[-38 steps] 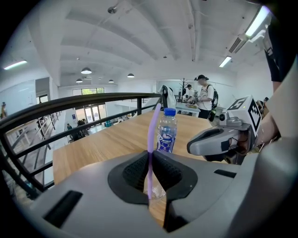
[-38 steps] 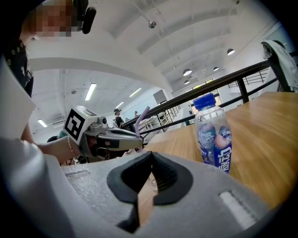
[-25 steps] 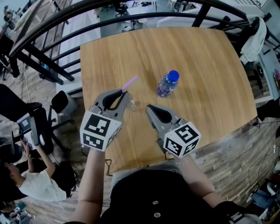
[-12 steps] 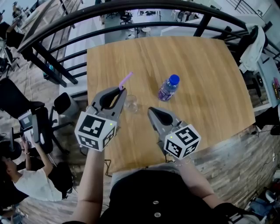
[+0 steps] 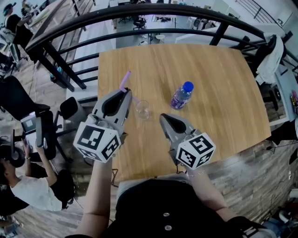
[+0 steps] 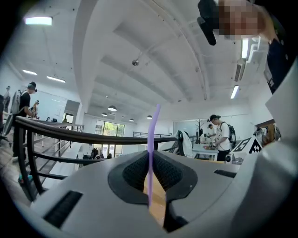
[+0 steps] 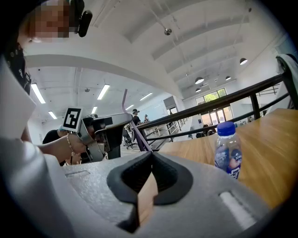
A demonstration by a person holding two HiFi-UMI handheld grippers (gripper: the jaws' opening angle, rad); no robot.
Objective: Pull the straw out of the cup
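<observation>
Above wooden table [image 5: 219, 93] by railing [image 5: 153, 9]: left claw [image 5: 125, 92] tight on straw [image 5: 124, 81], right claw [image 5: 163, 117] closed.

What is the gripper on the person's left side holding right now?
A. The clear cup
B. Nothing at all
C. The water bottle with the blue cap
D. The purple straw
D: in the left gripper view, the left gripper has its jaws closed on the thin purple straw, which sticks up above them. In the head view, the clear cup and the bottle stand free of its jaws.
</observation>
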